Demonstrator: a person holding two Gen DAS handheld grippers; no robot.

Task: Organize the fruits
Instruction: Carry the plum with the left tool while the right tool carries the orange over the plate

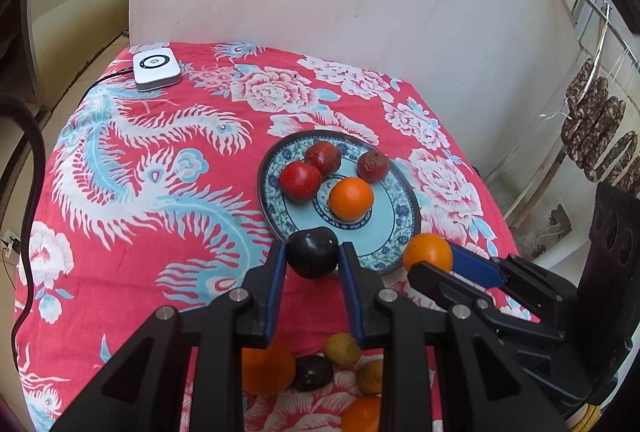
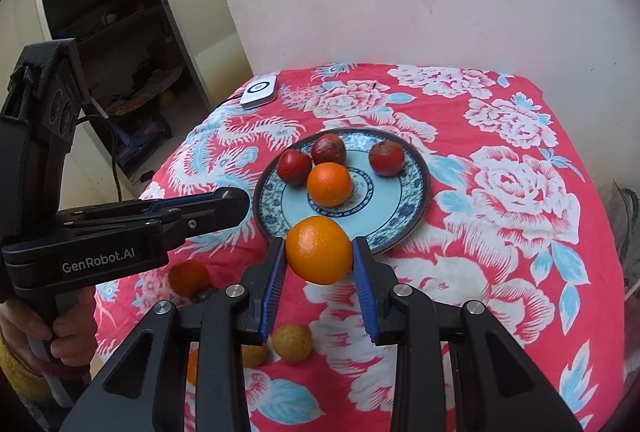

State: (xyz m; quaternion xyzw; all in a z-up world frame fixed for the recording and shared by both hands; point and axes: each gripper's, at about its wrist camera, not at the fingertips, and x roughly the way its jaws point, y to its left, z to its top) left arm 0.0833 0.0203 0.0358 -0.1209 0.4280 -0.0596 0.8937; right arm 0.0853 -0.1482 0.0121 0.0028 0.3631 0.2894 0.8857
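So both grippers are loaded up right now. In the left wrist view the left gripper (image 1: 313,258) sits low in the middle of the frame, its blue-padded fingers (image 1: 276,292) clamped on a dark, almost black fruit (image 1: 312,252) that hangs right over the near rim of the plate (image 1: 394,228). Over at the lower right of that same view the right gripper (image 1: 436,264) pokes in with an orange (image 1: 427,252) pinched between its fingers, just beside the plate's edge. The right wrist view shows that orange (image 2: 319,249) dead centre and squeezed from both sides, sitting in front of the plate's near rim. The blue-and-white patterned plate itself sits mid-frame on the surface (image 1: 120,191), which is covered in a red floral cloth, and it already has three dark red fruits plus another orange (image 1: 351,198) on it. More loose fruit lies on the cloth at the bottom of the frames, under the fingers: a couple of oranges, some small yellowish ones (image 2: 292,342) and a dark one (image 1: 311,372). A white little box (image 1: 156,68) with a cable sits at the far corner, upper left. A person's hand (image 2: 60,336) grips the left handle at lower left.
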